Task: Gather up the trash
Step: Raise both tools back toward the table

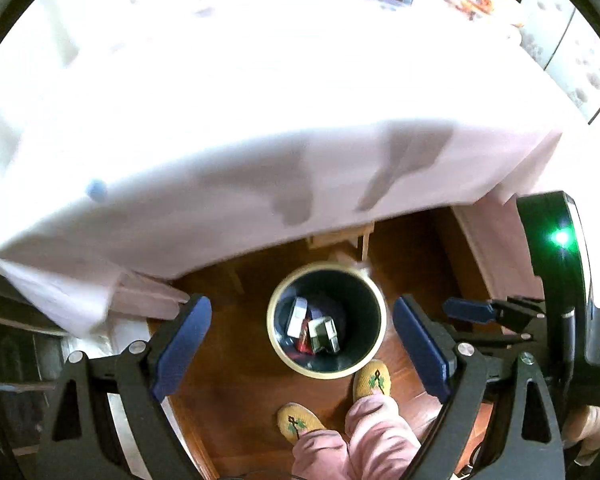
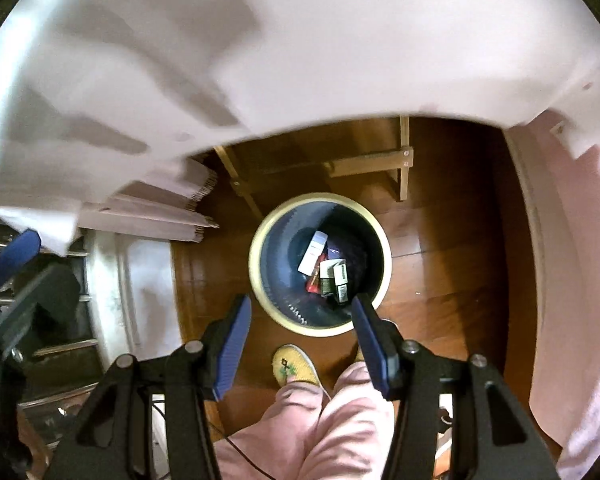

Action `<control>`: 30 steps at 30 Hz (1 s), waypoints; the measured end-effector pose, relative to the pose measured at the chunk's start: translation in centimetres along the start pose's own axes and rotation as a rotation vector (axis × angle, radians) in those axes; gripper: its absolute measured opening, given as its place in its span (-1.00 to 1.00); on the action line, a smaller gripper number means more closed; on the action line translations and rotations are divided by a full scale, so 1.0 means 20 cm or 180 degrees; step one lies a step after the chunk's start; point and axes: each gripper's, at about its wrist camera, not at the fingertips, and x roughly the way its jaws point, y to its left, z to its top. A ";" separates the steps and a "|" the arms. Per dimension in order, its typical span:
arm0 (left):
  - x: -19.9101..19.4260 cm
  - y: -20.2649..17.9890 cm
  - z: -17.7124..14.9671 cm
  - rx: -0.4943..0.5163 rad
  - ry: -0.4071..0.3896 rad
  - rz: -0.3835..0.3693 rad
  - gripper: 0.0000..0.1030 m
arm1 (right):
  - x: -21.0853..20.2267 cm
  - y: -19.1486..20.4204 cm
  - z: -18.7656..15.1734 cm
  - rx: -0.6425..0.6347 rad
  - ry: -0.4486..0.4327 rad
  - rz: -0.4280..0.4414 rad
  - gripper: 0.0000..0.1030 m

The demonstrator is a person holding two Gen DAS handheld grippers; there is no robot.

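Left wrist view: left gripper (image 1: 302, 344) hangs empty, fingers spread wide, over the trash bin (image 1: 374, 292) holding small boxes (image 1: 314, 328); the tablecloth (image 1: 220, 208) edge overhangs beyond it.

Right wrist view: right gripper (image 2: 302, 344), empty and spread apart, above the bin's near rim; bare wooden floor (image 2: 440, 248) surrounds it.

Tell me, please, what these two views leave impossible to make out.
- Items at the far edge of the table, left wrist view: blurred, overexposed.
- Labels on the boxes in the trash bin, both views: too small.
- Bin's lowest contents: covered by boxes.
- Floor under the table: hidden by the tablecloth.
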 end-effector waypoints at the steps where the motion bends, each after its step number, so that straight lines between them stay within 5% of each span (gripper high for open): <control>1: -0.06 0.00 0.02 0.0007 -0.0050 0.0018 0.77 | -0.04 0.01 -0.01 0.0003 -0.0021 0.0015 0.02; 17: -0.79 0.17 0.27 -0.0140 -0.0743 -0.0028 0.74 | -0.90 0.24 0.00 -0.0081 -0.0864 0.0009 0.02; 30: -1.00 0.35 0.50 -0.0274 -0.1101 0.0001 0.74 | -1.25 0.28 0.21 -0.0195 -0.1393 -0.0139 0.03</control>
